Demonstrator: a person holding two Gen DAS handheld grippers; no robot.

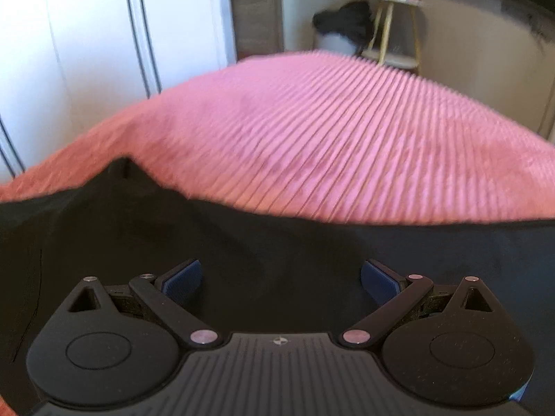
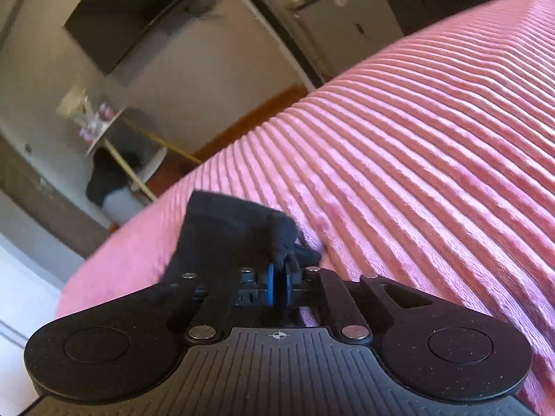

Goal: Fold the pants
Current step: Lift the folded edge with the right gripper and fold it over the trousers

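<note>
Black pants [image 1: 208,235] lie spread on a pink ribbed bedspread [image 1: 329,131], filling the lower half of the left wrist view. My left gripper [image 1: 281,277] hovers over the dark fabric with its blue pads [image 1: 184,277] wide apart and nothing pinched between them. In the right wrist view my right gripper [image 2: 279,286] is shut on a bunched edge of the pants [image 2: 236,232], which rises as a dark fold above the blue pads [image 2: 270,286]. The bedspread [image 2: 433,159] stretches to the right of it.
White wardrobe doors [image 1: 104,34] stand left of the bed. A small wooden side table [image 1: 392,27] with a dark heap beside it stands past the far edge. A dark wall-mounted screen [image 2: 138,17] and a grey cabinet [image 2: 350,20] show in the right wrist view.
</note>
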